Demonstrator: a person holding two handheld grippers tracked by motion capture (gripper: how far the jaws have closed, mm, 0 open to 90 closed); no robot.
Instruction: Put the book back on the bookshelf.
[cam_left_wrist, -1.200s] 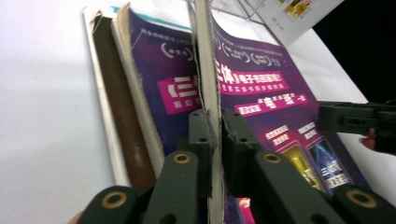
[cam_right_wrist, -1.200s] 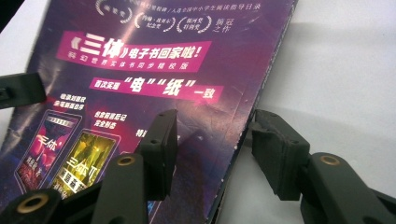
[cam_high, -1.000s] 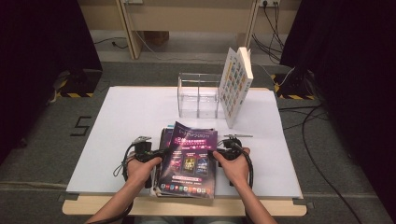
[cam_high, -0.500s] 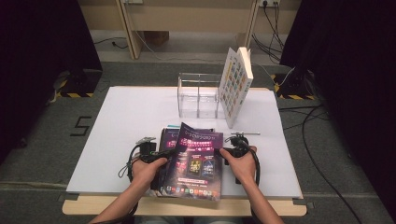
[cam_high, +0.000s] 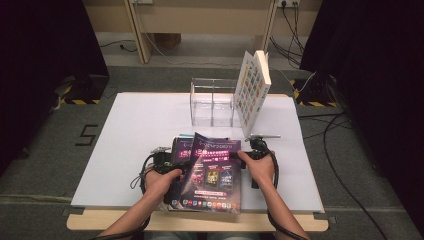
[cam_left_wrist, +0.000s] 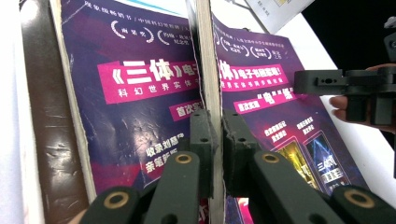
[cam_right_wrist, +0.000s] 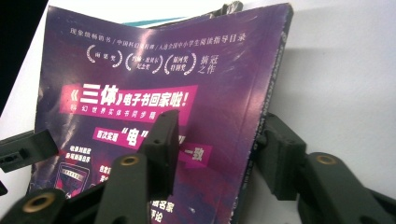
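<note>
Top purple book (cam_high: 212, 175): raised at its left edge off the stack of books (cam_high: 181, 147) beneath, tilted, at the near edge of the bench (cam_high: 135, 130), directly in front of the clear acrylic organizer (cam_high: 212, 102) and well apart from it.

Left claw (cam_high: 172, 167): pressed tight on the left edge of the top purple book. In the left gripper view (cam_left_wrist: 212, 140), jaws pinching the page block edge-on, pads flat against both covers, no gap visible. Second purple cover (cam_left_wrist: 130, 93) of the same design lying flat just beside and below the pinched book.

Right claw (cam_high: 250, 155): at the right edge of the top purple book, on the side nearer the organizer. In the right gripper view (cam_right_wrist: 215, 144), jaws straddling the spine, one over the front cover, one beyond the spine on the bench side; jaws just been closing, book between them. Firm pad contact on both sides not confirmed; far jaw standing just beside the spine with a narrow gap.

White book with coloured squares (cam_high: 252, 92): standing tilted, leaning against the right side of the organizer, farther from the person than the right claw.

Both hands at the near side of the bench, one on each side of the book.
</note>
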